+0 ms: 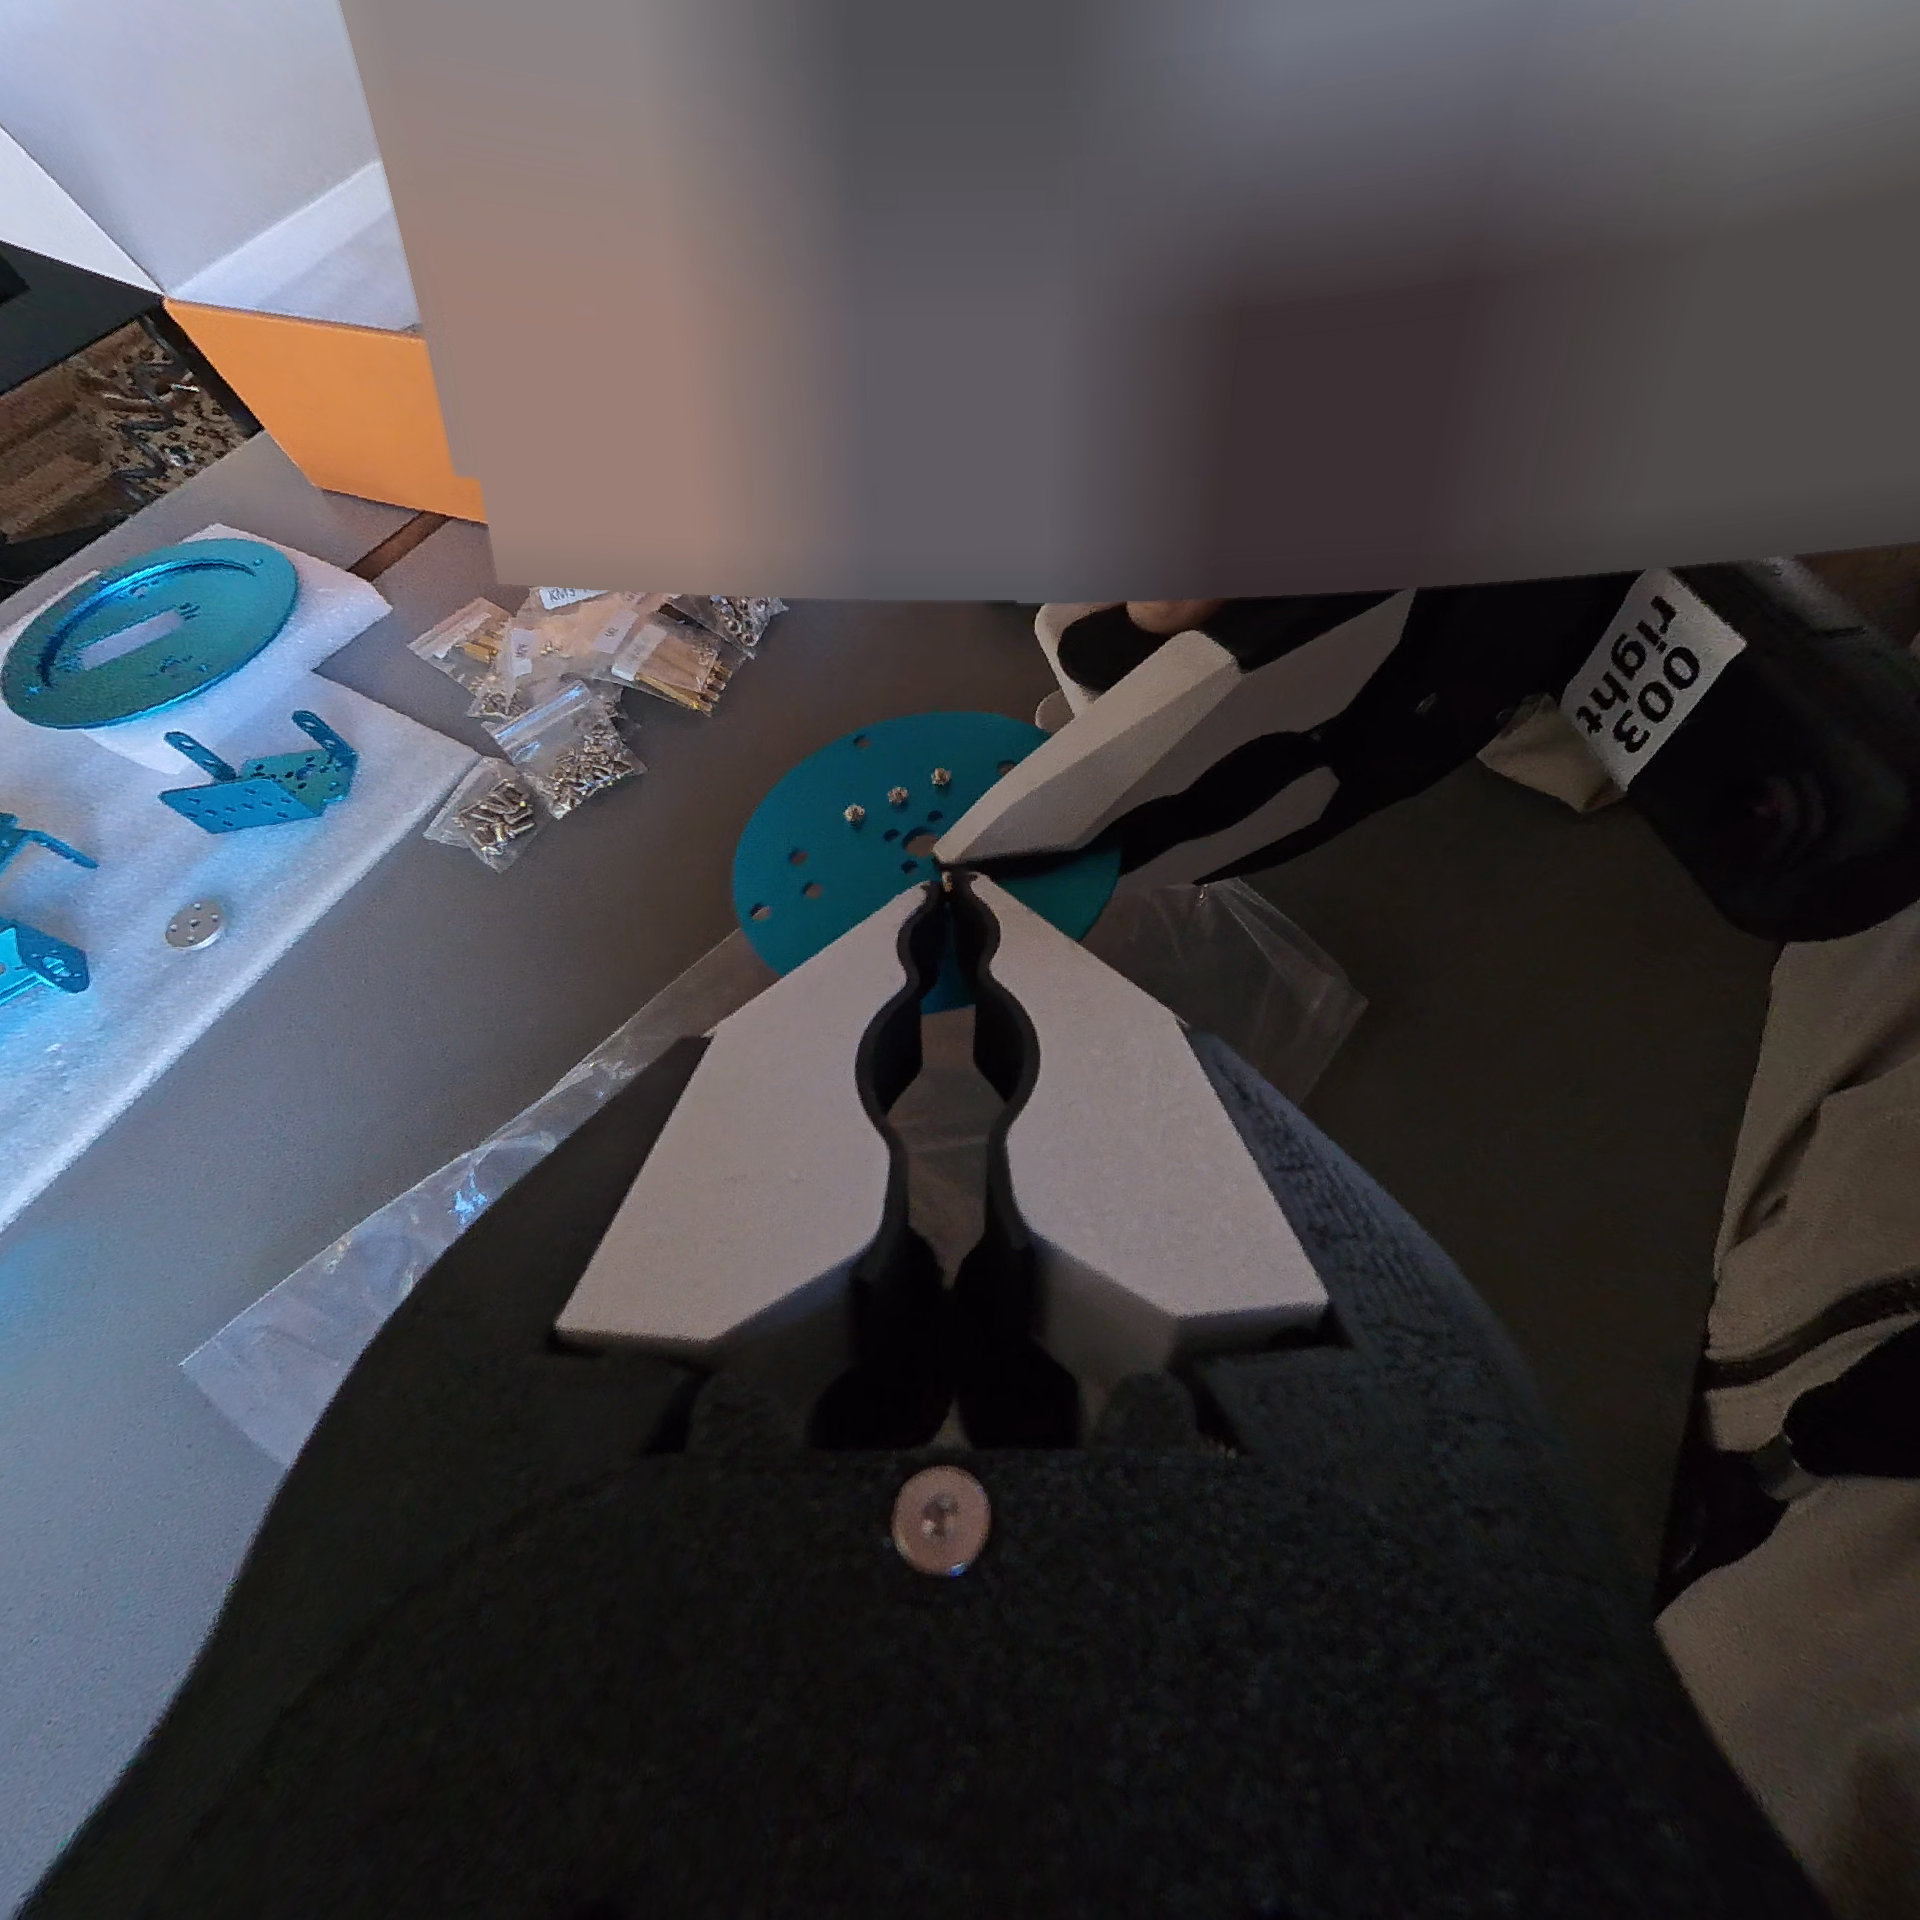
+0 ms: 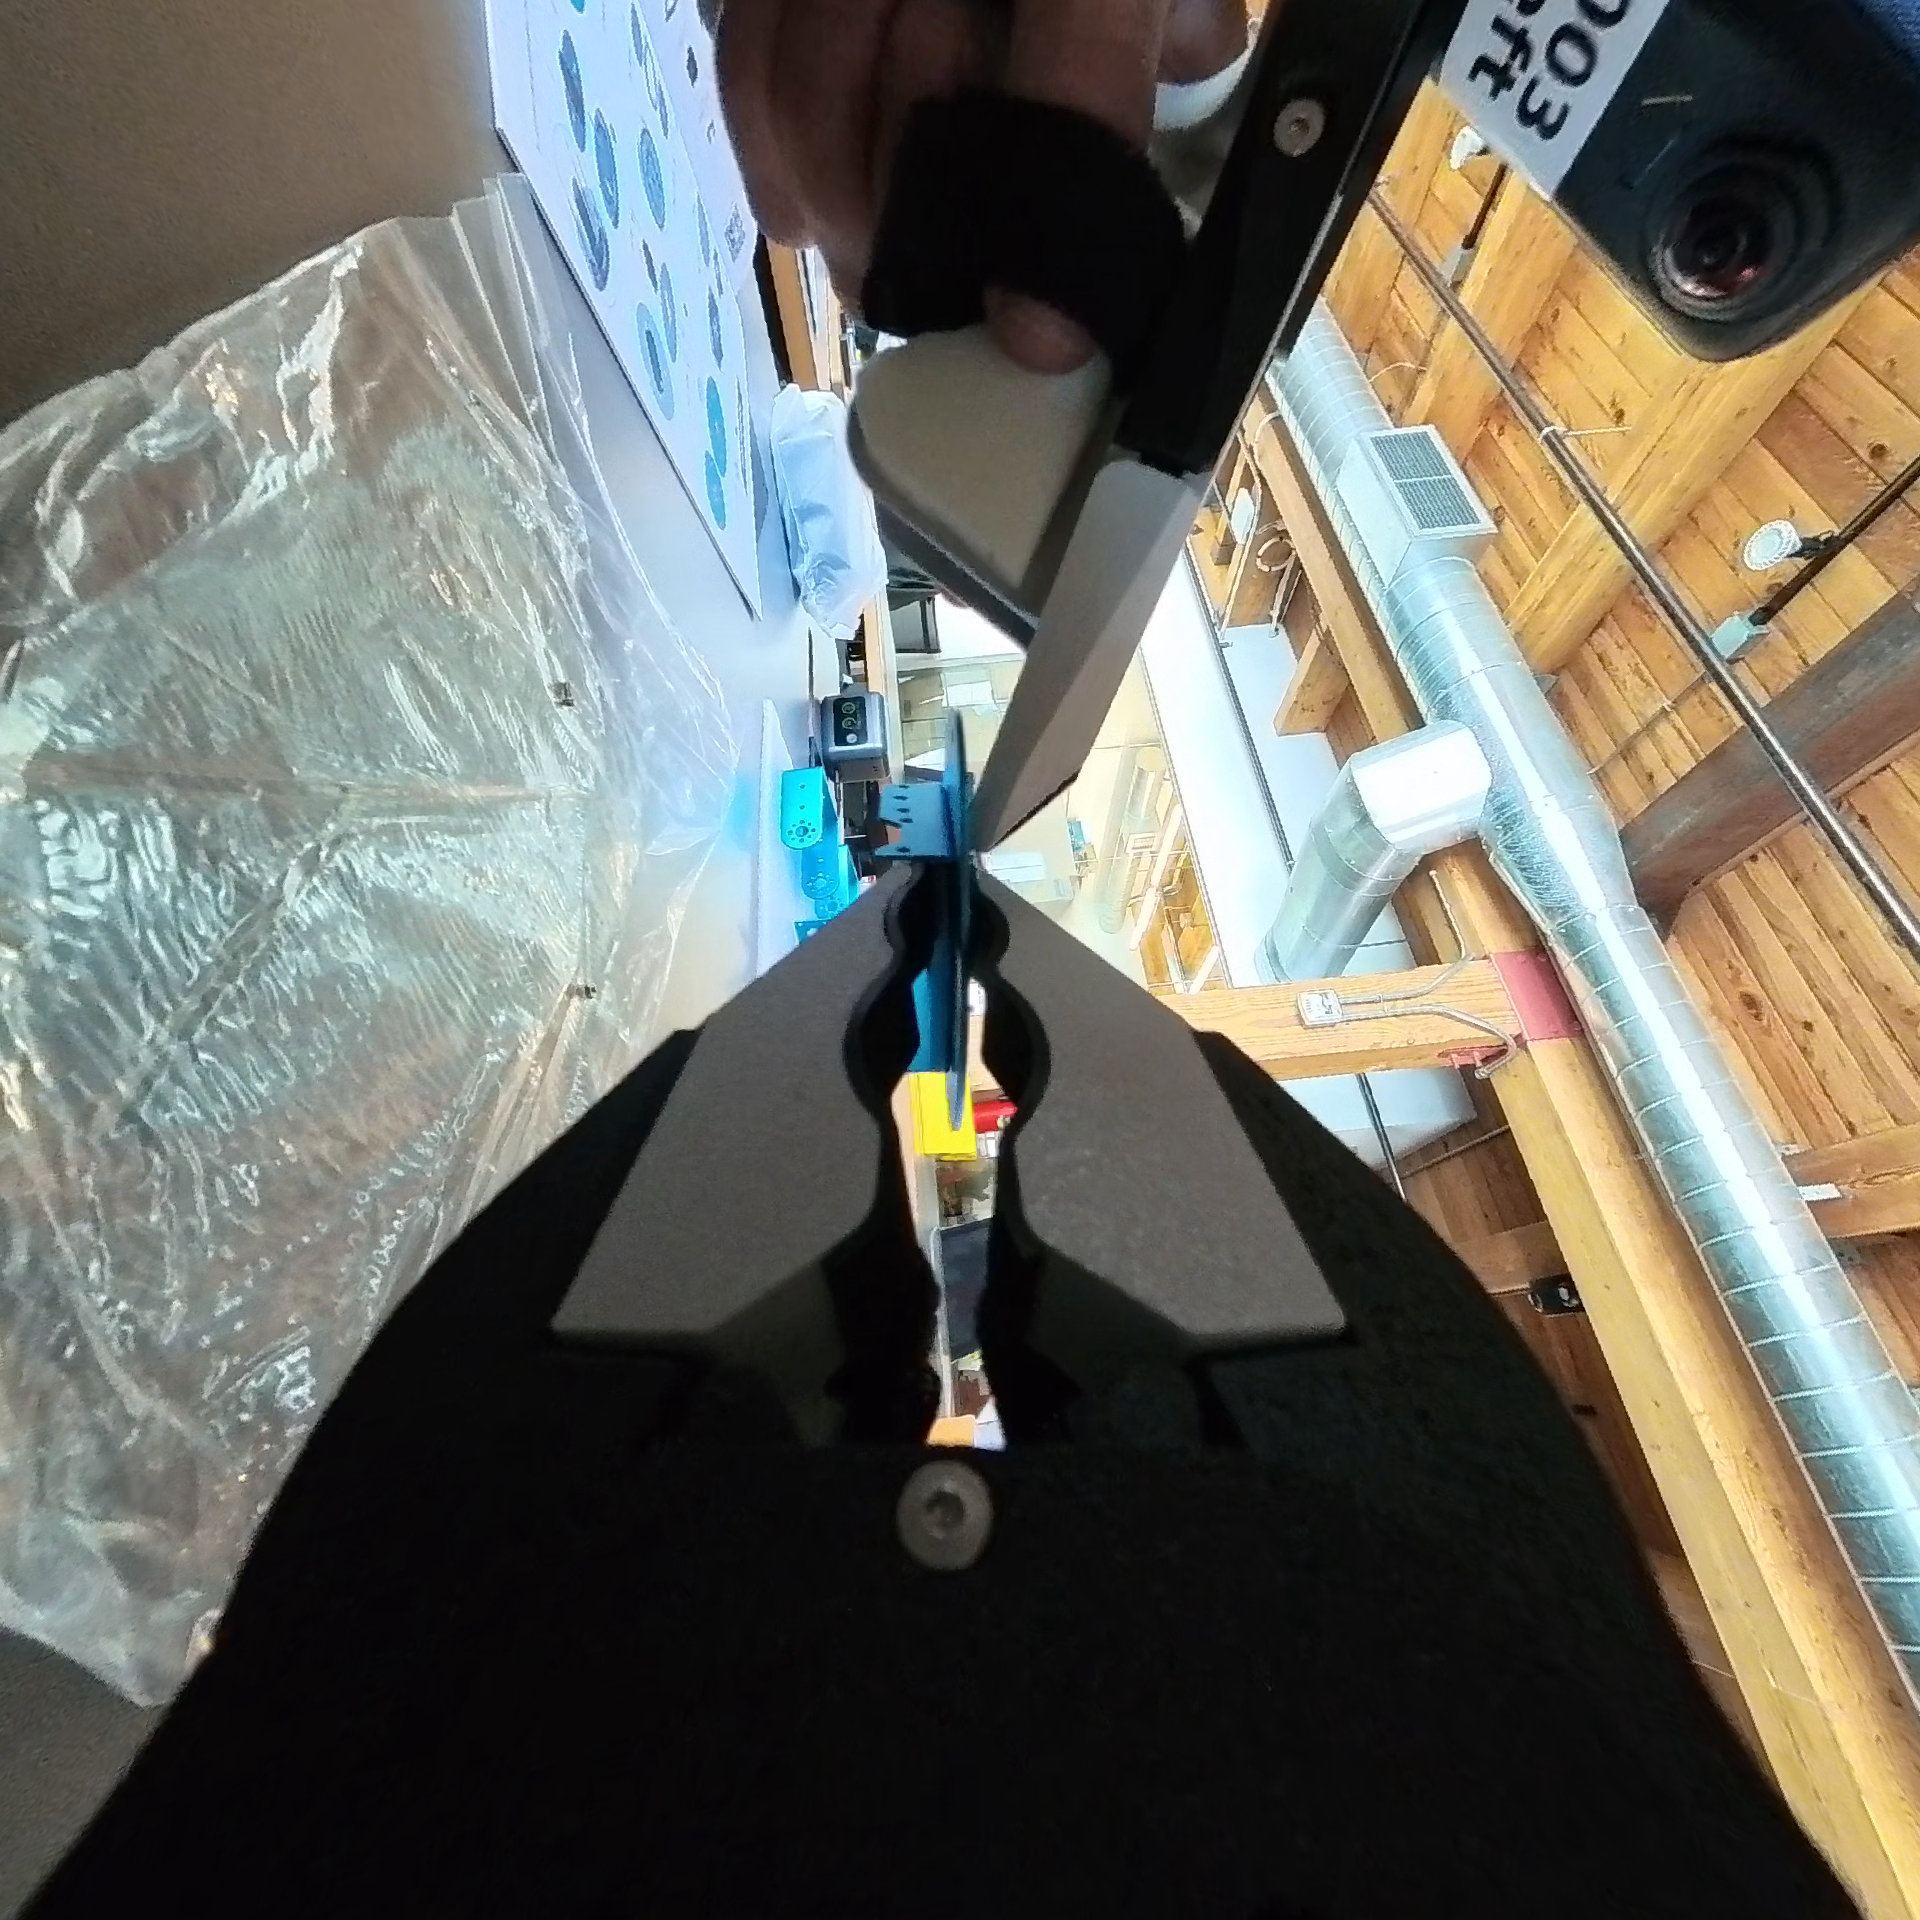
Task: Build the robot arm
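The left gripper [image 1: 953, 886] pinches a tiny brass-coloured nut [image 1: 953, 884] at its fingertips. The right gripper [image 2: 943, 894] is clamped on the edge of a round teal perforated metal plate [image 1: 831, 862], held above the grey tabletop [image 1: 436, 997] beside clear plastic bags [image 2: 291, 727].

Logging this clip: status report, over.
Left gripper shut on tiny brass fastener, at teal disc. Right gripper shut on disc edge. Plastic bag below, clear of tips.

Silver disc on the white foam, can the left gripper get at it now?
Probably not. The way to the silver disc looks free, but the left gripper is shut on what seems a small brass part, at the teal plate that the right gripper holds.
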